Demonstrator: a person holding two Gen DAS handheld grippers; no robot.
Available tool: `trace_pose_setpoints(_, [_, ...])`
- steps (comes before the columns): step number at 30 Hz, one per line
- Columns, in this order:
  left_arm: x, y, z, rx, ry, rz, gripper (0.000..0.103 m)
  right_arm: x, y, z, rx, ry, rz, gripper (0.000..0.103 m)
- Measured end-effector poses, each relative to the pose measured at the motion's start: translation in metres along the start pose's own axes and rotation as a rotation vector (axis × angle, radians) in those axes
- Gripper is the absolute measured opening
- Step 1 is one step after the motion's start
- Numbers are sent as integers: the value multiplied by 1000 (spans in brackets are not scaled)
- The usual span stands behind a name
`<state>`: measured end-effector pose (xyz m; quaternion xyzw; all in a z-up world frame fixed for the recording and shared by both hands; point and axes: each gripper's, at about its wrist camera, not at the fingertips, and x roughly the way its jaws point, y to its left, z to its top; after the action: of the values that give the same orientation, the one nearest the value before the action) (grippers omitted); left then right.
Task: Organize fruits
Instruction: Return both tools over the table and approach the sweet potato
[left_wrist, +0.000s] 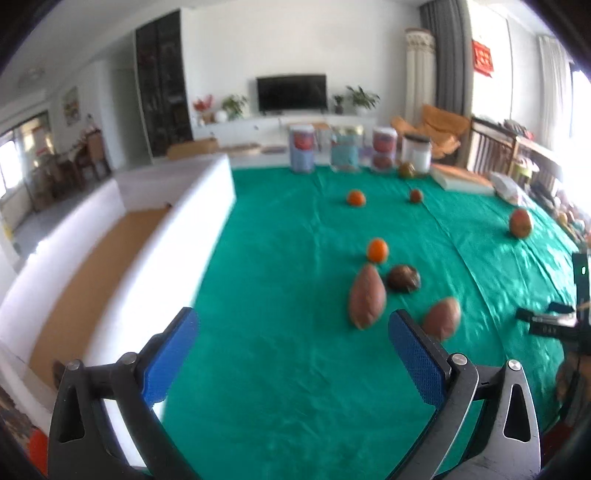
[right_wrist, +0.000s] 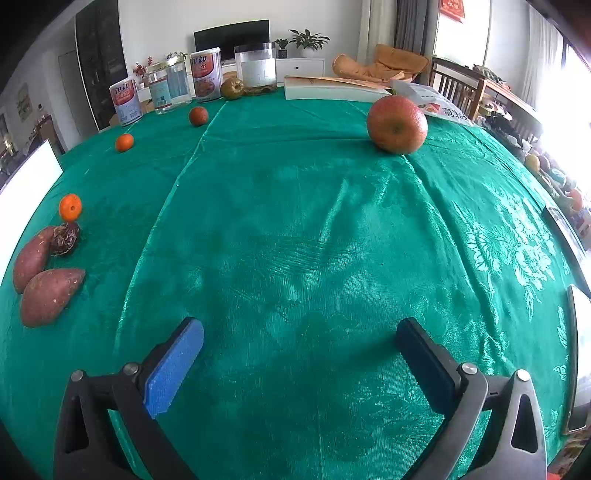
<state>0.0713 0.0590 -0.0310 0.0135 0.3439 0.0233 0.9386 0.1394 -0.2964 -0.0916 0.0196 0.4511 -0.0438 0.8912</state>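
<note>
Blue-padded left gripper (left_wrist: 291, 354) and right gripper (right_wrist: 299, 362) are spread wide and empty above the green-clothed bench (right_wrist: 295, 229), readied for the scattered fruit; two brown sweet potatoes (left_wrist: 367, 297) are grouped nearby

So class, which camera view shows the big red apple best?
The right wrist view: the apple is large, sharp and unobstructed on the green cloth. In the left wrist view the apple appears small and blurred, far off near the right edge.

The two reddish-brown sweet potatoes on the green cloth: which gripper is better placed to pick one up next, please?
Left. The left gripper has them just ahead of its open jaws; the right gripper's view shows them far to its left.
</note>
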Motion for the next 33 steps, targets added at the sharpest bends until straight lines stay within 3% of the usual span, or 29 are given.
trace_pose_setpoints(4, [42, -20, -25, 45, 121, -22, 102, 0, 0, 0, 0, 0, 0, 103])
trace_pose_setpoints(11, [75, -19, -28, 45, 232, -48, 102, 1, 0, 0, 0, 0, -1, 103])
trace_pose_setpoints(33, [86, -21, -33, 14, 230, -55, 103, 1, 0, 0, 1, 0, -3, 103])
